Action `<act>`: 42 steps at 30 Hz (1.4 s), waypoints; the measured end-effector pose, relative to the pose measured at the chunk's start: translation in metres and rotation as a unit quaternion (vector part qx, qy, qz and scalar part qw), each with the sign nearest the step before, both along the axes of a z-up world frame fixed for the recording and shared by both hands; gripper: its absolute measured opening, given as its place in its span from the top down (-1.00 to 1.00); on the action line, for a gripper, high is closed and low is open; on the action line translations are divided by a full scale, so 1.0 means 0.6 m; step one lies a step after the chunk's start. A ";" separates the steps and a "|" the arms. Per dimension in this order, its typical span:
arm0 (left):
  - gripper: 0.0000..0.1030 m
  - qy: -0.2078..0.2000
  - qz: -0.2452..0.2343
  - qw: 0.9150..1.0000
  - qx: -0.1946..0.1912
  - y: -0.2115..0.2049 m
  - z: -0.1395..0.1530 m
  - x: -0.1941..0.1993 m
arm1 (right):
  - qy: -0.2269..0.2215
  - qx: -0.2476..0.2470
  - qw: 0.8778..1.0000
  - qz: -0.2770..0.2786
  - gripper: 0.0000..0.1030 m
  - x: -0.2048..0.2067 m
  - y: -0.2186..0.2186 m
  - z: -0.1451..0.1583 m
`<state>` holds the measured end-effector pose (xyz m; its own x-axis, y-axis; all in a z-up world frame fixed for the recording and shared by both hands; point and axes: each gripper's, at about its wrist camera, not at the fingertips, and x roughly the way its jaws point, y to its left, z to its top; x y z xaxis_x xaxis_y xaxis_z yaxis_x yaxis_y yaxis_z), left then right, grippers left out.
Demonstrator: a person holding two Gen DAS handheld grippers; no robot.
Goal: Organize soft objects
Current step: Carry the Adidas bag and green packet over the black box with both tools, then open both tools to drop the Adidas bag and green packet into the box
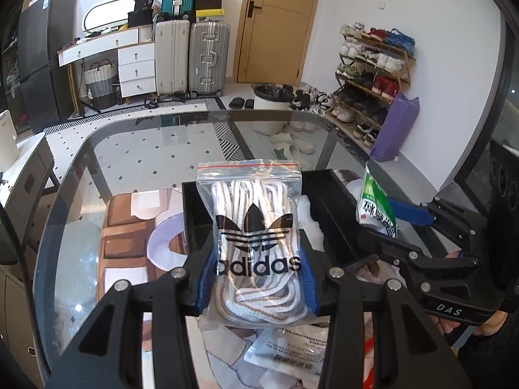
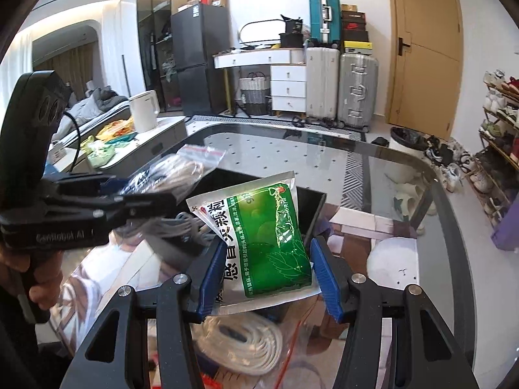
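- Gripping a clear zip bag (image 1: 256, 227) of white laces, the left gripper (image 1: 258, 287) has its blue pads pressed on the bag's lower sides; the bag stands upright above the black bin (image 1: 327, 207).
- Left view alone shows the bag's printed logo, its red seal strip and the bin's inner divider.
- Right gripper (image 2: 267, 270) is clenched on a green sachet (image 2: 259, 233), pads on both side edges; the sachet tilts over the bin's near corner (image 2: 311, 201).
- Right view alone shows a second bag of white cord (image 2: 246, 347) lying below the sachet, and a hand (image 2: 42, 278) on the left tool's grip.
- Left view shows the right tool from the side, with the sachet (image 1: 378, 207) just right of the bin wall; a white packet (image 1: 292, 353) lies under the left gripper.
- Glass table (image 1: 136, 149): the curved far rim runs well beyond the bin, and bare glass lies ahead and to the left.
- Both tools hang close together over the bin; the two loads do not touch.
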<state>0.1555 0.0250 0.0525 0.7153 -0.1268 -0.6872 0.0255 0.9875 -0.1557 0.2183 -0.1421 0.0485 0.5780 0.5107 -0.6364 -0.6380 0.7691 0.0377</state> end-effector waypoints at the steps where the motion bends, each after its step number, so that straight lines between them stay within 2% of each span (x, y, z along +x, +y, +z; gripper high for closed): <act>1: 0.16 0.004 0.001 1.000 -0.001 0.000 -0.004 0.005 | 0.001 0.000 1.000 0.000 -0.05 0.003 0.003 -0.001; 13: 0.16 0.026 0.004 1.000 0.002 0.002 -0.041 0.040 | -0.005 -0.024 1.000 0.007 -0.05 0.027 0.033 -0.018; 22: 0.15 0.007 -0.003 1.000 0.011 -0.009 -0.048 0.039 | 0.002 -0.004 1.000 0.021 -0.05 0.041 0.041 -0.017; 27: 0.15 -0.004 -0.007 1.000 0.010 -0.012 -0.054 0.043 | 0.003 -0.018 0.999 0.027 -0.05 0.047 0.051 -0.026; 31: 0.11 -0.006 -0.017 0.999 0.034 -0.023 -0.059 0.040 | 0.008 -0.016 0.999 0.028 -0.05 0.056 0.047 -0.026; 42: 0.11 -0.008 -0.014 0.999 0.031 -0.019 -0.056 0.023 | 0.007 -0.014 0.999 0.046 -0.05 0.054 0.051 -0.028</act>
